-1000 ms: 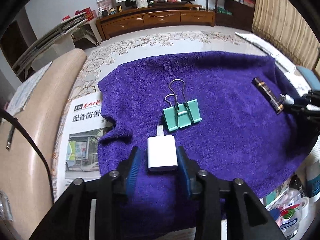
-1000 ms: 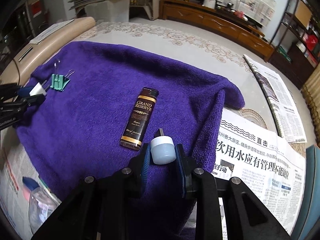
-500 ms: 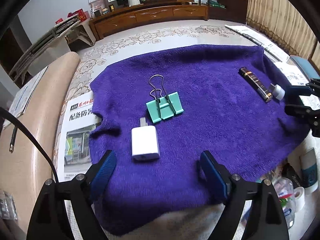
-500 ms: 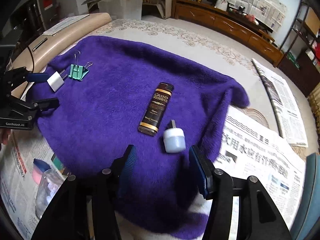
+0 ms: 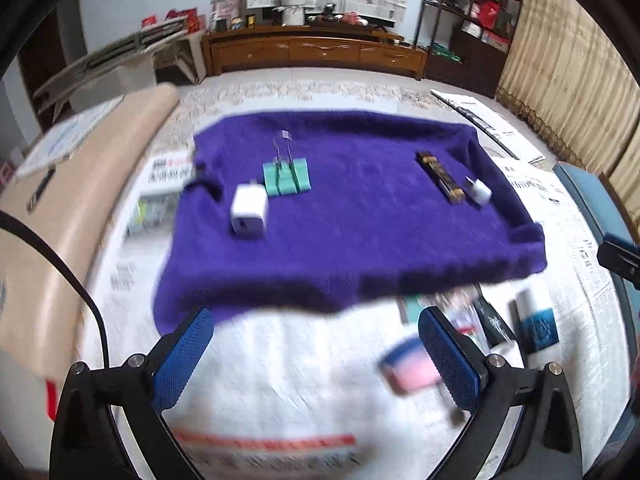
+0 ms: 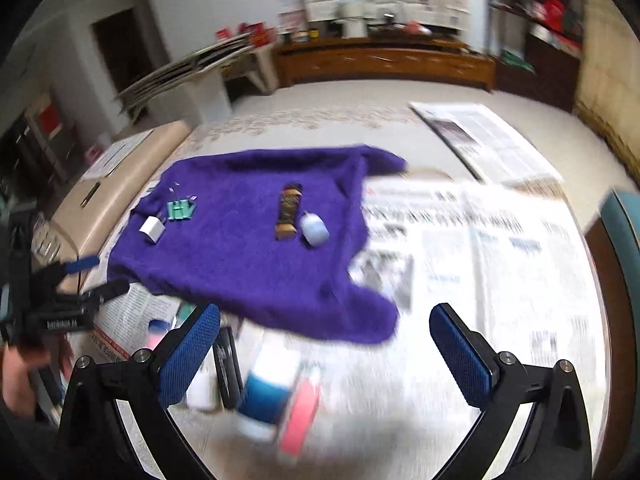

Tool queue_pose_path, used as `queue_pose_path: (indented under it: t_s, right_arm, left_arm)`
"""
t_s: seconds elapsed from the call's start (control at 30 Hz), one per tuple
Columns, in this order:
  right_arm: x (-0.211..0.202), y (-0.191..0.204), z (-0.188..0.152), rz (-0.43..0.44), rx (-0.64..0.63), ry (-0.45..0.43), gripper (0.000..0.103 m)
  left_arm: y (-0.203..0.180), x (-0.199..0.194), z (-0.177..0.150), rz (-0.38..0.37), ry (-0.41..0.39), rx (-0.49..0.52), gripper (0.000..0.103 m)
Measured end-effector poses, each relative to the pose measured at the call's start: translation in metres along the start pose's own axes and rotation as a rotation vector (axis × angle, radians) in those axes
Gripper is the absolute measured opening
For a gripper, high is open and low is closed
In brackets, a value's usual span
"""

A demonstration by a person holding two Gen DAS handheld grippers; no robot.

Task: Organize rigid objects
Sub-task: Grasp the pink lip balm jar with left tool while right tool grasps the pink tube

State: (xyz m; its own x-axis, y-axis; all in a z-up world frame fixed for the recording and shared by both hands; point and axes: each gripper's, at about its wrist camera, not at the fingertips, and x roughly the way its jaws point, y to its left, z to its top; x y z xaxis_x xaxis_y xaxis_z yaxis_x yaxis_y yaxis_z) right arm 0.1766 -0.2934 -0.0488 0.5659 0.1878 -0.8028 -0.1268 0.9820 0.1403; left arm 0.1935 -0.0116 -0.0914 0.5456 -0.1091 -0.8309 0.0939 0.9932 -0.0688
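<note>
A purple towel (image 5: 352,216) (image 6: 248,248) lies on the newspaper-covered table. On it a white charger (image 5: 249,212) (image 6: 151,230) lies beside a teal binder clip (image 5: 286,176) (image 6: 181,210) at the left. A dark lighter (image 5: 440,178) (image 6: 289,212) lies beside a small pale blue plug (image 5: 477,190) (image 6: 315,230) at the right. My left gripper (image 5: 316,354) is open and empty, pulled back off the towel's near edge. My right gripper (image 6: 325,354) is open and empty, also back from the towel.
Several loose items lie on the newspaper near the front: a blue-and-white box (image 5: 536,322) (image 6: 264,390), a pink-and-blue object (image 5: 410,368), a pink object (image 6: 300,412), a black item (image 6: 226,364). A beige cushion (image 5: 60,208) borders the left.
Both grippers let go of their objects, opened wide and pulled back from the towel. The white charger and the pale blue plug now lie on the towel.
</note>
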Motion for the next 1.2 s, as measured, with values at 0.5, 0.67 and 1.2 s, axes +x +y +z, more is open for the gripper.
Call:
queue_pose_path:
  t_s: [0.5, 0.67, 1.2]
  right_arm:
    - [-0.008, -0.041, -0.039, -0.052, 0.18, -0.024, 0.103]
    - [-0.012, -0.04, -0.042, -0.06, 0.173, -0.027, 0.103]
    - [-0.016, -0.039, -0.053, -0.022, 0.142, -0.014, 0.103]
  left_arm:
    - [-0.045, 0.027, -0.045, 0.072, 0.03, -0.025, 0.102]
    - [-0.047, 0.03, -0.048, 0.136, 0.015, -0.105, 0.101]
    - [-0.06, 0.021, -0.048, 0.113, -0.058, -0.062, 0.041]
